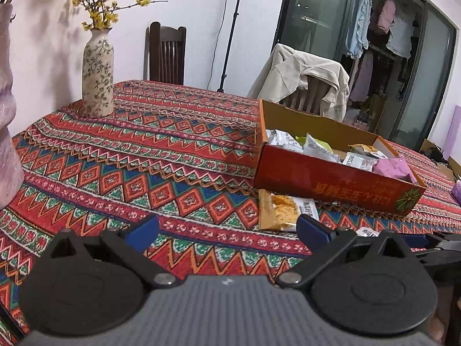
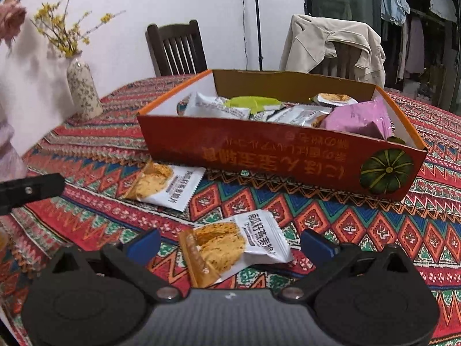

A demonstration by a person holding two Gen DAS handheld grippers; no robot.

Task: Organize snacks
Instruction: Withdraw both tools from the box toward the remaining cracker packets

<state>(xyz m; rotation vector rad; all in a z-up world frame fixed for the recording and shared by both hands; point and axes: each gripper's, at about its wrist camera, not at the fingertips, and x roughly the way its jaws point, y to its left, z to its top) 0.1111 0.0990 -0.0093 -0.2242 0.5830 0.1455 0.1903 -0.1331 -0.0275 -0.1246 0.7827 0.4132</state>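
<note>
An orange cardboard box (image 2: 276, 161) holds several snack packets, white, green and pink (image 2: 357, 119). Two orange-and-white cracker packets lie on the cloth in front of it. One packet (image 2: 233, 245) lies between the spread fingers of my right gripper (image 2: 230, 245), which is open and not closed on it. The other packet (image 2: 165, 184) lies near the box's left corner. In the left wrist view my left gripper (image 1: 227, 227) is open and empty over the cloth; that packet (image 1: 283, 210) lies just beyond its right finger (image 1: 312, 226), with the box (image 1: 331, 184) behind.
A patterned red tablecloth (image 1: 144, 150) covers the table. A floral vase (image 1: 98, 75) with yellow twigs stands at the back left, a pink vase (image 1: 5, 144) at the far left. Two chairs stand behind, one draped with a beige jacket (image 1: 305, 77). A glass door (image 1: 317, 14) is behind them.
</note>
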